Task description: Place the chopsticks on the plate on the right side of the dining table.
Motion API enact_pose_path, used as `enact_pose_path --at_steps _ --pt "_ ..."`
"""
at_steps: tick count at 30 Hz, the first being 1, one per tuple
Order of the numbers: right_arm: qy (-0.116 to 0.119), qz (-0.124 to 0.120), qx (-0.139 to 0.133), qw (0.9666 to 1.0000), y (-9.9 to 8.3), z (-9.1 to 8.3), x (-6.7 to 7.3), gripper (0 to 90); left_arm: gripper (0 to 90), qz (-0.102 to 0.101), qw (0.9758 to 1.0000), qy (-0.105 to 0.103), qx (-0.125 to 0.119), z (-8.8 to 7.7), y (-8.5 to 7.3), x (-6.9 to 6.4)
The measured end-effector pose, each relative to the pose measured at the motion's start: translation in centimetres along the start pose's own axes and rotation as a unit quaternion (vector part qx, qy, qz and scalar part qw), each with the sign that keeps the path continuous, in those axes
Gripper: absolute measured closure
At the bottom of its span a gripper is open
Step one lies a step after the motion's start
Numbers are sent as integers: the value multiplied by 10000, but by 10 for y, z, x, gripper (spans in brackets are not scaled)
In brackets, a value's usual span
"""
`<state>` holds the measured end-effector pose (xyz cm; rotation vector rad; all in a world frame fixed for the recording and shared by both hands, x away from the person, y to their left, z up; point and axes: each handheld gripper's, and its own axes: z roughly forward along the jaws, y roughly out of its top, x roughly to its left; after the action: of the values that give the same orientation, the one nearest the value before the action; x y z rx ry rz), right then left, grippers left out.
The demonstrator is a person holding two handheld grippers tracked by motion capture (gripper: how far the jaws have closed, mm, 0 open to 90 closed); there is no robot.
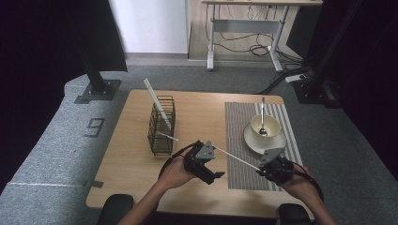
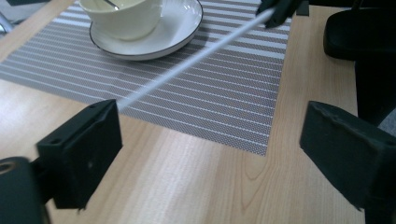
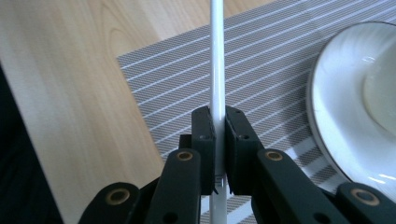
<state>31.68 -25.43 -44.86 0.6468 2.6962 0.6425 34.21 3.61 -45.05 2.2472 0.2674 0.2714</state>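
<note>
A long thin white straw [image 1: 234, 158] hangs slanted above the table between my two grippers. My right gripper [image 3: 219, 121] is shut on the straw [image 3: 217, 56], with both pads pressed against it. It shows by the placemat's front edge as the right gripper [image 1: 270, 164]. My left gripper [image 2: 210, 149] is open, jaws wide apart over bare wood. The straw [image 2: 196, 56] runs from the right gripper [image 2: 280, 9] down to the top of the left-hand jaw, and nothing lies between the pads. The left gripper [image 1: 209, 161] sits at the table's front centre.
A cream cup [image 1: 265, 125] with a spoon [image 1: 262, 115] stands on a saucer [image 1: 253, 140] on a grey striped placemat [image 1: 239, 136]. A black wire basket [image 1: 162, 126] at the left holds a long white wrapped stick [image 1: 157, 103]. Bare wood lies between basket and mat.
</note>
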Motion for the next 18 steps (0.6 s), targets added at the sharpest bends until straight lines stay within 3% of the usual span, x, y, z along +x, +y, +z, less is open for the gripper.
enact_pose_path --at_steps 5,16,18 --pt "-98 123 -10 9999 -2 -2 -10 829 0 -125 9999 66 -42 5 -8 -5" --pt "-269 404 58 9988 -7 -1 -34 829 0 -599 9978 229 -143 11 -38 -7" --pt "-288 428 70 9986 -7 0 -36 829 0 -601 9978 253 -112 11 -42 -7"
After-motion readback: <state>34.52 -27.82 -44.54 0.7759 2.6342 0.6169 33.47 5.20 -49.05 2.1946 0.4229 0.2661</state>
